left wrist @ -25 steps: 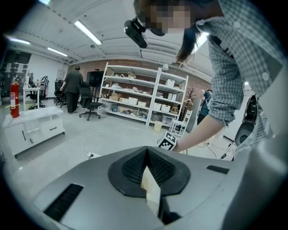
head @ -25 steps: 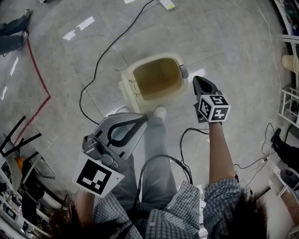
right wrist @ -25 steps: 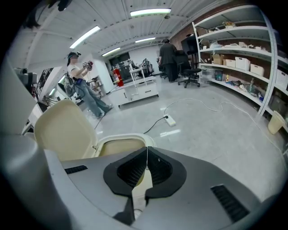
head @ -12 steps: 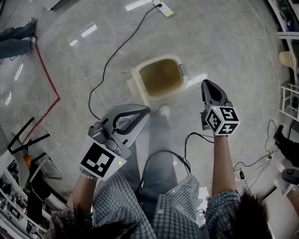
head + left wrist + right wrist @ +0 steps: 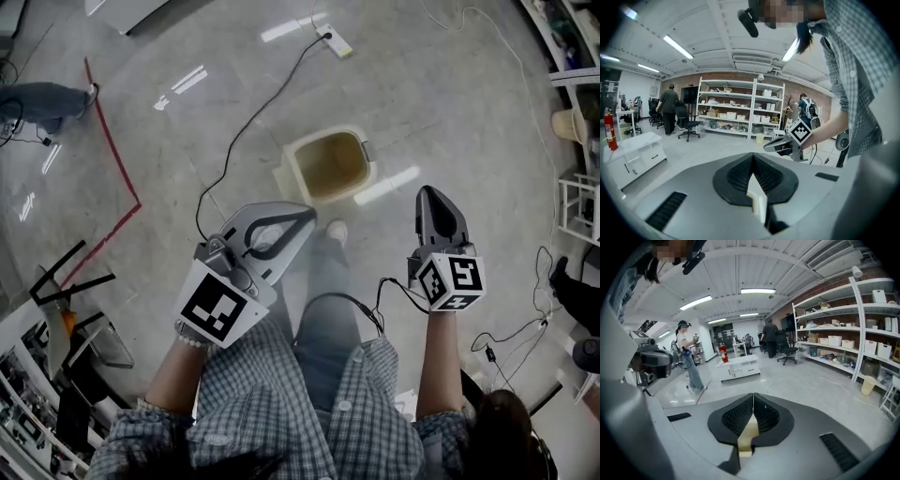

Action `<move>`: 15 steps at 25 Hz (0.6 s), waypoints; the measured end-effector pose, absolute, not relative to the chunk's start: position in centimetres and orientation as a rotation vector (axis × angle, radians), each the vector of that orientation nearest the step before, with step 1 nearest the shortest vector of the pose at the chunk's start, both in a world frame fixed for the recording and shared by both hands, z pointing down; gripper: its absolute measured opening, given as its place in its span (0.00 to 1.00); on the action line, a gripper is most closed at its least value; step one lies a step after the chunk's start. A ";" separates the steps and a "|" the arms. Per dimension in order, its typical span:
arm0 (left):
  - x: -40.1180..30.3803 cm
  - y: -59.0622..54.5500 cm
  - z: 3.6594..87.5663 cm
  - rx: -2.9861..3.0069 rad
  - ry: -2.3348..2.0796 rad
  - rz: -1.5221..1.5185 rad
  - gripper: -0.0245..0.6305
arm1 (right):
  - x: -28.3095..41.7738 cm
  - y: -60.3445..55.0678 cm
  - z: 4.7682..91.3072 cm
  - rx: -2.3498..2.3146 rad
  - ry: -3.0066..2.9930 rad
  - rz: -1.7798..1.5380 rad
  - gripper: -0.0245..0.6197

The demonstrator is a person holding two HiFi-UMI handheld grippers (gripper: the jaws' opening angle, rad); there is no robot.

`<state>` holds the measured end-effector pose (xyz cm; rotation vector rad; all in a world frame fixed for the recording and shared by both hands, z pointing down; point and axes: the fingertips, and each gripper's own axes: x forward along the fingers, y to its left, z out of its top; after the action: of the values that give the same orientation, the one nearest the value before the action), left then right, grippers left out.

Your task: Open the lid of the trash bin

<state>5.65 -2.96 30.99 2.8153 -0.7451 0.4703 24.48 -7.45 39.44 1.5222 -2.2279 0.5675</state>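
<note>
The cream trash bin (image 5: 328,166) stands on the floor ahead of my feet, its top open and its brownish inside showing. My left gripper (image 5: 307,212) is held at waist height, below and left of the bin and well apart from it, shut with nothing between the jaws (image 5: 753,157). My right gripper (image 5: 432,193) is to the bin's lower right, also apart from it, shut and empty (image 5: 753,396). The bin does not show in either gripper view. The left gripper view shows the right gripper (image 5: 788,141) across from it.
A black cable (image 5: 246,131) runs from a power strip (image 5: 335,42) across the floor past the bin. Red tape (image 5: 118,160) marks the floor at left. Shelving (image 5: 579,202) stands at right, racks and gear (image 5: 56,375) at lower left. My shoe (image 5: 336,230) is just below the bin.
The view has risen, so the bin looks smaller and farther off. Both grippers have drawn back from the bin toward the body. Both stay shut.
</note>
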 end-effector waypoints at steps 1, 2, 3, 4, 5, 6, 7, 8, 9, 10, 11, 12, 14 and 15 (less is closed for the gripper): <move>5.5 -2.9 30.4 2.818 -0.752 0.460 0.04 | 24.4 -7.0 38.3 1.539 -2.229 0.555 0.07; 5.4 -2.9 29.8 2.818 -0.761 0.446 0.04 | 24.4 -6.5 37.2 1.556 -2.230 0.540 0.07; 5.3 -3.0 29.3 2.817 -0.770 0.433 0.04 | 24.4 -6.2 36.1 1.574 -2.231 0.525 0.07; 5.1 -3.0 28.8 2.818 -0.776 0.422 0.04 | 24.4 -5.9 35.1 1.590 -2.233 0.511 0.07; 5.0 -3.1 28.2 2.821 -0.779 0.414 0.04 | 24.4 -5.6 34.2 1.606 -2.233 0.499 0.07; 4.9 -3.1 27.7 2.827 -0.780 0.409 0.04 | 24.4 -5.2 33.4 1.622 -2.233 0.488 0.07; 4.7 -3.1 27.1 2.834 -0.780 0.405 0.04 | 24.4 -4.9 32.6 1.638 -2.231 0.477 0.07; 4.6 -3.0 26.6 2.841 -0.781 0.401 0.04 | 24.3 -4.5 31.9 1.653 -2.229 0.466 0.07; 4.4 -3.0 26.1 2.847 -0.784 0.395 0.04 | 24.2 -4.2 31.1 1.668 -2.229 0.454 0.07; 4.3 -3.0 25.6 2.852 -0.788 0.390 0.04 | 24.2 -3.9 30.4 1.686 -2.232 0.441 0.07; 4.1 -3.0 25.1 2.859 -0.791 0.385 0.04 | 24.3 -3.7 29.7 1.706 -2.237 0.425 0.07; 4.0 -3.0 24.6 2.866 -0.792 0.381 0.04 | 24.3 -3.4 29.0 1.727 -2.243 0.408 0.07; 3.8 -2.9 23.7 2.861 -0.796 0.370 0.04 | 24.4 -2.6 27.9 1.756 -2.250 0.374 0.07; 3.7 -2.9 23.3 2.852 -0.802 0.360 0.04 | 24.4 -2.3 27.5 1.764 -2.249 0.360 0.07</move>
<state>3.66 -2.88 23.29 2.8521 -0.8018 0.3603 24.42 -2.27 27.54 1.7639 -2.2493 0.3602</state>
